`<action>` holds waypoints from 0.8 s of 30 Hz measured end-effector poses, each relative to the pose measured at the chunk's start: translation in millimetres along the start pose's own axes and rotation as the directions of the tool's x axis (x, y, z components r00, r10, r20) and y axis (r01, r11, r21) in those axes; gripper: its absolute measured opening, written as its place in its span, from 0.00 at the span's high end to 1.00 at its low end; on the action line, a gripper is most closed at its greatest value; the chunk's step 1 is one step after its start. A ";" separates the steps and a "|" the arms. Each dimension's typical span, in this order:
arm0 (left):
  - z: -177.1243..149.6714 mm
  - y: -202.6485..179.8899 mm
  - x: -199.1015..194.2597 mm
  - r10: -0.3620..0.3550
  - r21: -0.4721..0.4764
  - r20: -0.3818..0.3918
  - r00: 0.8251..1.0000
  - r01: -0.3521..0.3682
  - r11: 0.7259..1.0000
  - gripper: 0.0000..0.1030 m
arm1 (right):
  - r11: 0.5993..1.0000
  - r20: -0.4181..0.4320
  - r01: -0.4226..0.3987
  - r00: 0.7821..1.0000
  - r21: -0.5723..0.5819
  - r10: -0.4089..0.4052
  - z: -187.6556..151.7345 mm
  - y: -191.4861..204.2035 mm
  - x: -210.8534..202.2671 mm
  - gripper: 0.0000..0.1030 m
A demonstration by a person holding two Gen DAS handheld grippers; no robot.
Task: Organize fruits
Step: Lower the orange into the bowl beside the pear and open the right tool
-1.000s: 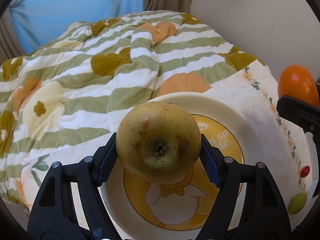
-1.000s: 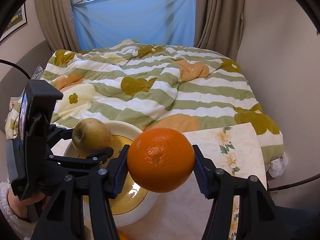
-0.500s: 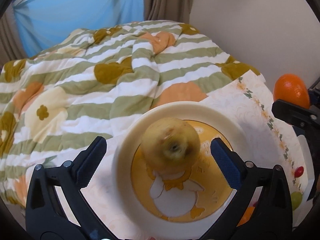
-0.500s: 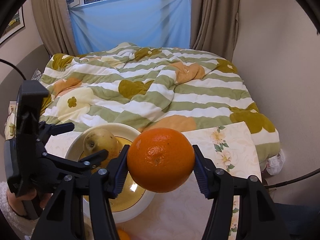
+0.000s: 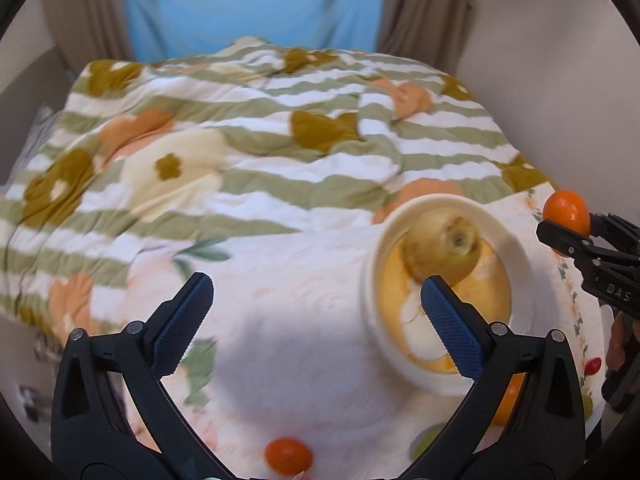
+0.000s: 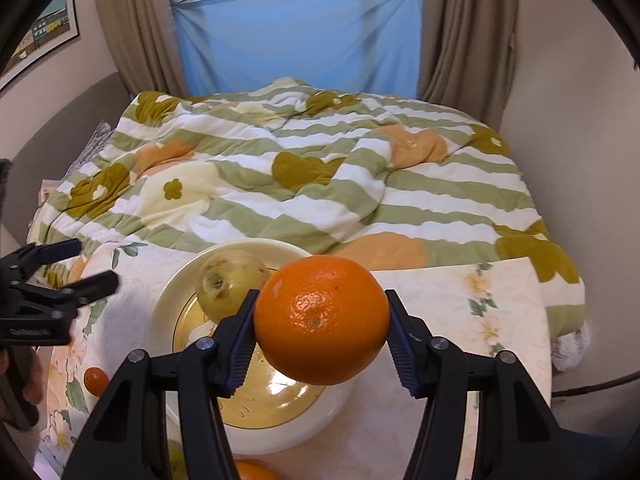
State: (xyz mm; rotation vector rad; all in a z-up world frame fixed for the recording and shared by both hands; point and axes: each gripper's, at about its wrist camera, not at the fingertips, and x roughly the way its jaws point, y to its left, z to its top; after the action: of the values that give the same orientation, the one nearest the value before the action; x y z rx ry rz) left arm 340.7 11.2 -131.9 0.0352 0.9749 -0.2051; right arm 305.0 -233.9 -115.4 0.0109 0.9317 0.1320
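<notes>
A yellow-green apple (image 5: 444, 248) (image 6: 232, 288) lies in the cream bowl (image 5: 376, 280) (image 6: 168, 308) with a yellow duck picture inside. My left gripper (image 5: 316, 284) (image 6: 94, 263) stands wide open and empty over the tablecloth, to the left of the bowl and apart from it. My right gripper (image 6: 320, 304) is shut on a large orange (image 6: 322, 320) (image 5: 566, 212), held in the air just above the bowl's near right side.
The bowl stands on a table with a floral cloth (image 5: 300, 340). Near its front lie a small mandarin (image 5: 288, 456) (image 6: 96, 380), a green grape (image 5: 424, 440) and a red fruit (image 5: 593, 366). A quilted bed (image 6: 320, 184) lies beyond, a wall at right.
My left gripper let the apple go into the bowl, opened wide, then drew away to the left and upward. The right gripper stayed in place with the orange.
</notes>
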 end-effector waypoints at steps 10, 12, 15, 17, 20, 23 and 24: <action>-23.8 23.3 -20.8 0.073 -0.093 -0.019 0.997 -0.074 0.993 0.00 | 0.992 -0.045 -0.060 0.997 -0.111 0.055 -12.1 9.6 40.8 0.47; -29.0 22.7 -22.5 0.080 -0.103 -0.025 0.997 -0.082 0.991 0.00 | 0.989 -0.056 -0.067 0.997 -0.132 0.060 -14.6 10.3 47.3 0.47; -34.9 22.5 -24.5 0.087 -0.116 -0.031 0.996 -0.090 0.989 0.00 | 0.985 -0.062 -0.071 0.996 -0.156 0.062 -17.3 11.2 53.5 0.46; -38.1 22.8 -26.3 0.090 -0.123 -0.034 0.995 -0.093 0.988 0.00 | 0.983 -0.056 -0.078 0.996 -0.168 0.070 -18.3 11.5 54.8 0.46; -41.2 23.0 -27.7 0.097 -0.131 -0.037 0.995 -0.101 0.986 0.00 | 0.979 -0.045 -0.079 0.996 -0.186 0.072 -19.0 11.6 54.8 0.45; -43.0 23.0 -30.3 0.103 -0.140 -0.033 0.994 -0.106 0.984 0.00 | 0.978 -0.012 -0.081 0.997 -0.192 0.080 -15.8 11.2 50.7 0.08; -43.6 22.8 -31.4 0.106 -0.144 -0.031 0.994 -0.109 0.984 0.00 | 0.978 -0.007 -0.095 0.995 -0.186 0.095 -14.2 9.8 49.4 0.00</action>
State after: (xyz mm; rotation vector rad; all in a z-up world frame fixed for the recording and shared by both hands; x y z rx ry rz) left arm 292.2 43.8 -132.0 -0.0436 1.0064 -0.0340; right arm 321.7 -219.0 -162.7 -0.1181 0.9140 0.3077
